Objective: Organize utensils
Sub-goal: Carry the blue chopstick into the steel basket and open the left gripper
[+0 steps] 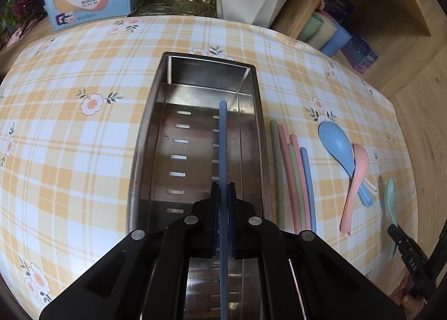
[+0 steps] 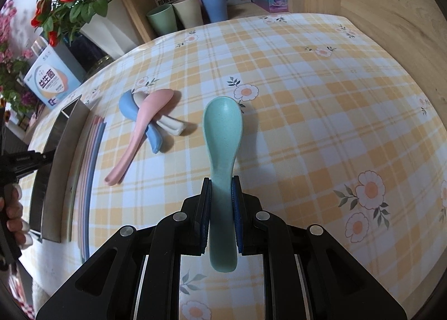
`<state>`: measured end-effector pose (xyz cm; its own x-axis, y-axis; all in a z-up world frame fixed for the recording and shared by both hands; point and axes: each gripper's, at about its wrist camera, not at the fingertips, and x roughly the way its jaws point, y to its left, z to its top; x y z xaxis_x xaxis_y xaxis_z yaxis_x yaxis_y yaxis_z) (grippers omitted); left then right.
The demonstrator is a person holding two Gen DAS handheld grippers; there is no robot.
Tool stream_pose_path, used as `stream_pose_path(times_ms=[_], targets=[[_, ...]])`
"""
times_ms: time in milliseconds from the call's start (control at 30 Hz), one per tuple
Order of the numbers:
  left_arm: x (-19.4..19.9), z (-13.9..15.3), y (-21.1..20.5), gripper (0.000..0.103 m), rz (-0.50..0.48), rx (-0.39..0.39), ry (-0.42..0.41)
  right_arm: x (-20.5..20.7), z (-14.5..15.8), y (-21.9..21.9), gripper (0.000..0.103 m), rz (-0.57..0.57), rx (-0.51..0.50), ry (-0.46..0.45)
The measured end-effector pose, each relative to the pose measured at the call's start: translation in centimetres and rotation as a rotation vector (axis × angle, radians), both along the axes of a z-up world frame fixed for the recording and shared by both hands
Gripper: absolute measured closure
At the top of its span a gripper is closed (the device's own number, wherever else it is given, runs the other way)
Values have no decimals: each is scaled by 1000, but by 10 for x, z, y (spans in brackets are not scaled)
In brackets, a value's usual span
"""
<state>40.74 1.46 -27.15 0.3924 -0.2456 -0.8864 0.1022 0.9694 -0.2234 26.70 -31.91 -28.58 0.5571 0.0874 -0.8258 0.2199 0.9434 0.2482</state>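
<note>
A blue chopstick (image 1: 223,147) is clamped in the left gripper (image 1: 223,194), jaws closed narrow on its shaft, and is held lengthwise over the steel tray (image 1: 145,135), w/ its far tip short of the tray's far wall. That alignment looks deliberate: the stick runs parallel to the tray's long sides, so it can be laid flat inside w/o catching a wall. Whether the stick already touches the slotted floor cannot be told.

The green spoon (image 2: 222,135) is gripped by the right gripper (image 2: 222,194) approx. mid-handle, jaws narrow on it, bowl pointing forward above the checked bench (image 2: 307,96). A mid-handle hold prob. keeps the bowl from tipping the spoon downward.

Just right of the tray, the remaining chopsticks (image 1: 293,180) (green, pink, blue) lie side by side on the bench, parallel to the tray, i.e. handy for the next picks. Further right, a loose pile of spoons (image 1: 352,163) (blue, pink, white) is left crossed over one another.

Judged stage: early; the tray holds nothing yet beyond the stick being lowered. Risk: a thin stick may roll or pivot on release.
</note>
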Motion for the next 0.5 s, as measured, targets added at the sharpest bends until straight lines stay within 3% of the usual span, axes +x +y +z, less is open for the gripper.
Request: stream_pose_path(times_ms=[367,500], targets=[[-10,31,3,89,-47,-2,-75,-3,15,0,89,-18,11,-13],[-25,53,17,71,-66,17,-144,0,27,8,89,-9,39,-23]])
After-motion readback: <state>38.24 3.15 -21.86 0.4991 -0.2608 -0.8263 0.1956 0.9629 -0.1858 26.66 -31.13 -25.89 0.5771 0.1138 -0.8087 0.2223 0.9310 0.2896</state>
